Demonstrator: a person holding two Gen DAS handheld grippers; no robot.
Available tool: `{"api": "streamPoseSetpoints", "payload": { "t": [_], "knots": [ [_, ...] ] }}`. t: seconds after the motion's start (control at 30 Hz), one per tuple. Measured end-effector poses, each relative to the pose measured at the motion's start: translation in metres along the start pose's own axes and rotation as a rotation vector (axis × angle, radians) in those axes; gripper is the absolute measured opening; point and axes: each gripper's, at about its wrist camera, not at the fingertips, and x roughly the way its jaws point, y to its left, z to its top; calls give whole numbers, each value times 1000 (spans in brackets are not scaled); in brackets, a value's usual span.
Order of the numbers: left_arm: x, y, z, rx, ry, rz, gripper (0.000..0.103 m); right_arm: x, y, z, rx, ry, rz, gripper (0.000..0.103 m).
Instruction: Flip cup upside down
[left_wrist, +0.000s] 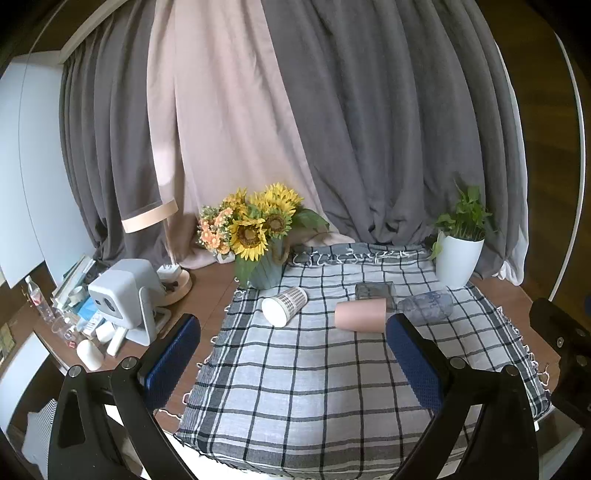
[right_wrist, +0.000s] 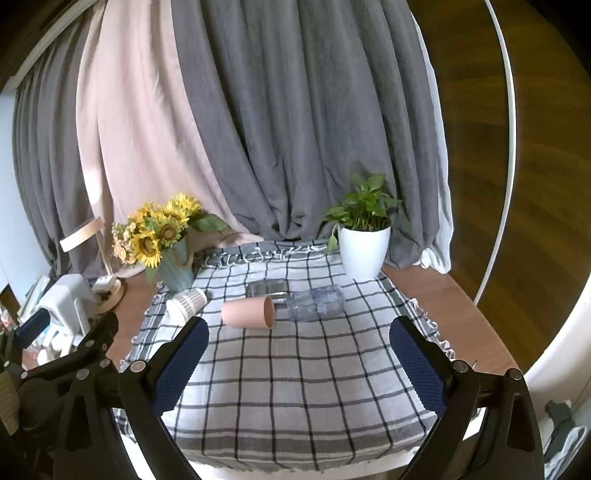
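Note:
Three cups lie on their sides on the checked cloth (left_wrist: 314, 387) (right_wrist: 295, 387). A pink cup (left_wrist: 360, 314) (right_wrist: 249, 313) lies in the middle, mouth to the right. A white paper cup with a checked band (left_wrist: 284, 305) (right_wrist: 186, 302) lies left of it. A clear patterned cup (left_wrist: 426, 303) (right_wrist: 317, 302) lies right of it. My left gripper (left_wrist: 293, 363) is open and empty, short of the cups. My right gripper (right_wrist: 297, 363) is open and empty, also short of them.
A sunflower vase (left_wrist: 264, 240) (right_wrist: 173, 254) stands at the cloth's back left. A white plant pot (left_wrist: 458, 258) (right_wrist: 364, 251) stands at the back right. A dark flat box (left_wrist: 375, 290) (right_wrist: 266, 287) lies behind the pink cup. A white device (left_wrist: 122, 299) and clutter fill the table's left side.

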Motion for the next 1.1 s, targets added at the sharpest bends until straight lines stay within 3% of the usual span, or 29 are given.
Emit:
{"api": "streamPoseSetpoints", "payload": {
  "t": [1.1],
  "knots": [
    [-4,1,-7,-17,-8,5,103,2,-2,-2,-10,-4,4,99]
  ]
}}
